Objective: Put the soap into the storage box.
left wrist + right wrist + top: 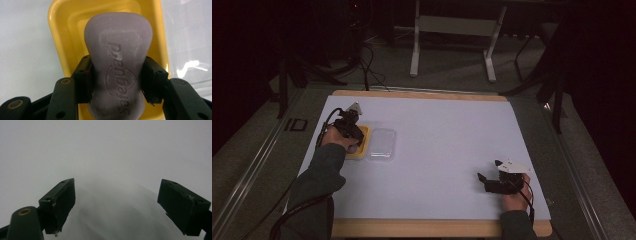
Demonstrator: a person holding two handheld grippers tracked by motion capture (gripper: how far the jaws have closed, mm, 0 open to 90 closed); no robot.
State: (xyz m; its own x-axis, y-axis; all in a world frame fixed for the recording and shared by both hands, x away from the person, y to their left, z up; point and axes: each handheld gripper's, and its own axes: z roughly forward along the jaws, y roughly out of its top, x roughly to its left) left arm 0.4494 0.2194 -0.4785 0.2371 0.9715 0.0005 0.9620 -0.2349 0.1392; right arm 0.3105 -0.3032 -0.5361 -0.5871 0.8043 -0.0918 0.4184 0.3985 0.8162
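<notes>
Dim workshop floor and the legs of a metal frame lie beyond a white table with wooden edges at its near and far sides. On the left part of the table sits a yellow soap dish, and just to its right, touching or nearly so, a clear plastic lid lies flat. The left gripper hangs over the dish, its two black jaws clamped on the narrow waist of a lilac soap bar, one pad pressed to each side. The bar, with raised lettering on its upper face, lies lengthwise over the dish's hollow; whether it rests on the bottom cannot be told. Well apart, near the right front corner, the right gripper is held low over bare tabletop, its jaws spread wide with nothing between them.
</notes>
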